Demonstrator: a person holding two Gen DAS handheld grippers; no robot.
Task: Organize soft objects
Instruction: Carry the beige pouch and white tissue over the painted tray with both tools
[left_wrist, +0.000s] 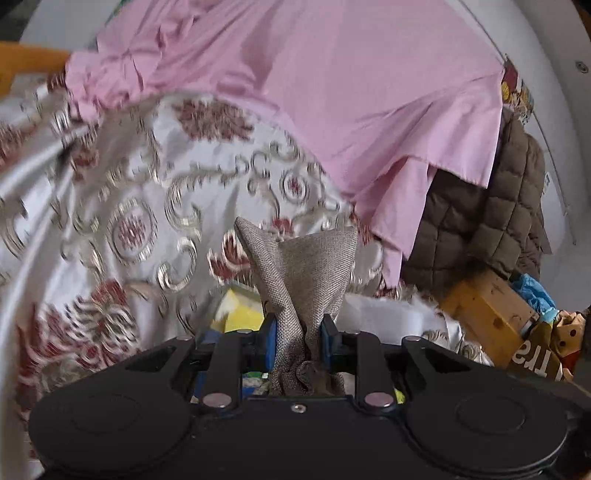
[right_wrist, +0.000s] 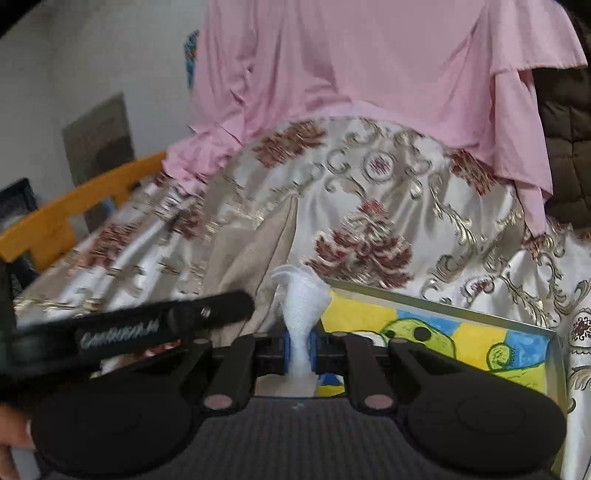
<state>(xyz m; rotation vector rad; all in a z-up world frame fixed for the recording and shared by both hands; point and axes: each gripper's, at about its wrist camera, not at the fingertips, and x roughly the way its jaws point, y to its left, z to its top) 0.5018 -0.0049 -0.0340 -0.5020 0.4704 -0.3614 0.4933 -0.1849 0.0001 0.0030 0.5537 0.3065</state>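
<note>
Pinched between the nearly closed jaws of the left gripper (left_wrist: 298, 334) is a bunched corner of grey woven cloth (left_wrist: 299, 258). A twisted white cloth (right_wrist: 301, 314) is clamped likewise in the right gripper (right_wrist: 300, 345), whose jaws are almost shut. Both pieces are held up above a brocade cover (left_wrist: 110, 206), with a pink sheet (left_wrist: 332, 85) draped behind and a painted box (right_wrist: 461, 332) below the right. Nothing is seen to be sorted yet; both cloths are judged still to need placing.
</note>
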